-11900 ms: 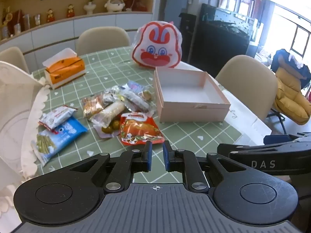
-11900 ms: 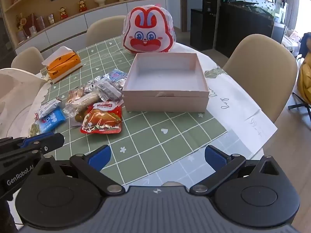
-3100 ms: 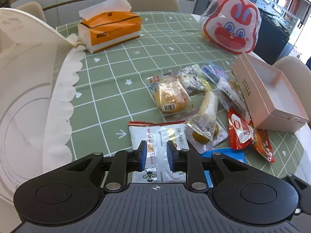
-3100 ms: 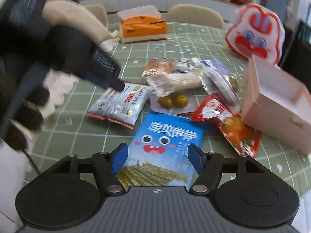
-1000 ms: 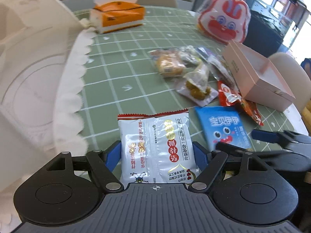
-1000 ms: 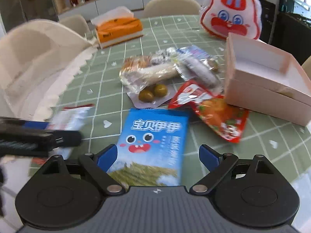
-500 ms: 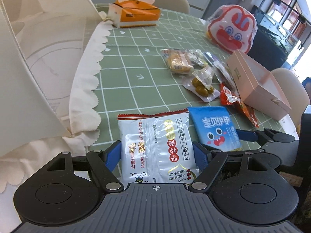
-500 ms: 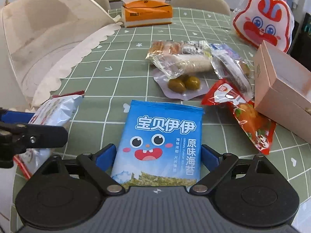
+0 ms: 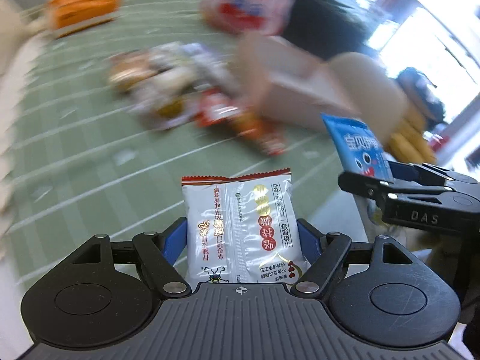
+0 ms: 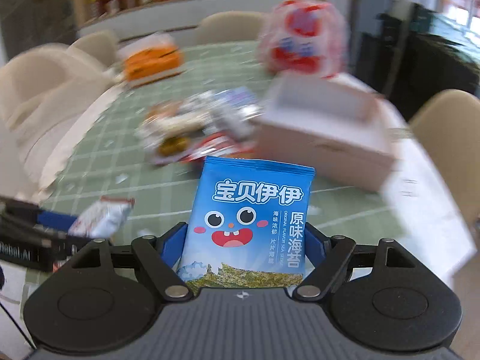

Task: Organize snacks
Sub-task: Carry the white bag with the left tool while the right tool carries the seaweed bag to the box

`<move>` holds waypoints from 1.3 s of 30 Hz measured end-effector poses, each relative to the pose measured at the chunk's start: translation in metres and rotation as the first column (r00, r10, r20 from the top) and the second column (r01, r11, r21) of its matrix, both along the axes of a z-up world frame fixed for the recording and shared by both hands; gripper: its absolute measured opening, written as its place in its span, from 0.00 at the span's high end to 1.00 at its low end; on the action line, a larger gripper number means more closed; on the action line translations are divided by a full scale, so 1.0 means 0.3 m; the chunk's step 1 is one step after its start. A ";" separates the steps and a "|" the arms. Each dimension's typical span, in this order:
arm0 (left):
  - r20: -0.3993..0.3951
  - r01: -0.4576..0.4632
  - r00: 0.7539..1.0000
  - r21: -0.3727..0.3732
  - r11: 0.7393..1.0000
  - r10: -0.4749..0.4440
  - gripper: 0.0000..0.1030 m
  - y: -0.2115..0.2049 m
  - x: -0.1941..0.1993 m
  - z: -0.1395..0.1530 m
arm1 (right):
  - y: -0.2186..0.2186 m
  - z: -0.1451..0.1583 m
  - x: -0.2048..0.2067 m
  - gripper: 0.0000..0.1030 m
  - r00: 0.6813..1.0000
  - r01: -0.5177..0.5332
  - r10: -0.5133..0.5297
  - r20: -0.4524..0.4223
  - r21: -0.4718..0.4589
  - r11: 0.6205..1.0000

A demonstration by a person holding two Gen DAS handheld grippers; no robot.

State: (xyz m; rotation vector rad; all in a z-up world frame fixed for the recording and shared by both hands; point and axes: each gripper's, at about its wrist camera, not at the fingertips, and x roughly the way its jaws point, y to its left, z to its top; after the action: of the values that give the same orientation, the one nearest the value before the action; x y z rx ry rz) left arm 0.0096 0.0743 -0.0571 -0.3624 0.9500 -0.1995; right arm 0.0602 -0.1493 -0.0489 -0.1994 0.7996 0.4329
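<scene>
The green checked tablecloth [image 9: 90,150] fills the left wrist view, smeared by motion, with a blurred orange tissue box [image 9: 81,9] at the upper left and a red-and-white rabbit-faced bag [image 9: 246,3] at top centre. Half a second ago this cloth was sharp and the packets lay flat on it; now the left gripper [image 9: 243,237] is clamped on the white foil snack packet with red trim [image 9: 240,228], which stands clear of the cloth at lower centre. The loose heap of remaining snacks [image 9: 168,84] sits in the middle, with the open pale pink cardboard box [image 9: 288,72] to its right. At the right edge, the blue seaweed snack packet with a cartoon face [image 9: 360,147] rides in the other gripper.

In the right wrist view the same cloth and a shelved wall behind are blurred. The right gripper [image 10: 244,240] has its jaws pressed against the sides of the blue packet [image 10: 252,219]; they have just been closing on it, and the packet now stands up off the table at lower centre. The pink box [image 10: 324,126] lies at the upper right, apparently empty. The white packet [image 10: 102,216] shows at the lower left.

Both packets look lifted together, so the carry to the box is probably under way, with nothing yet placed.
</scene>
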 end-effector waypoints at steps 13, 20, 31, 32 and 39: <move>0.338 0.056 0.939 0.044 0.997 -0.067 0.20 -0.227 0.628 0.375 | -0.272 0.556 0.380 0.22 0.934 0.066 -0.090 0.346 0.078 0.995; 0.118 0.082 0.987 0.223 0.971 -0.110 0.20 -0.351 0.960 -0.022 | -0.391 0.471 0.649 0.22 0.979 0.086 -0.114 0.170 0.167 0.982; 0.172 0.127 0.964 0.380 0.916 -0.205 0.20 -0.448 0.894 -0.145 | -0.297 0.131 0.944 0.22 0.998 -0.031 0.038 -0.044 0.151 0.988; 0.182 0.123 0.961 0.388 0.914 -0.207 0.20 -0.454 0.880 -0.147 | -0.263 0.103 0.964 0.22 0.997 -0.053 0.061 -0.053 0.155 0.987; 0.205 0.078 0.968 0.314 0.946 -0.148 0.20 -0.418 0.837 -0.100 | -0.080 -0.090 1.062 0.22 0.987 -0.098 0.108 -0.119 0.086 0.991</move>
State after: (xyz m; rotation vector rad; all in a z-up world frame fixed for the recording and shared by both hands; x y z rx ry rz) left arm 0.2606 -0.0511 -0.0873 0.0013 0.7606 -0.1915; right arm 0.3788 -0.1733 -0.0760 -0.1413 0.8938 0.5783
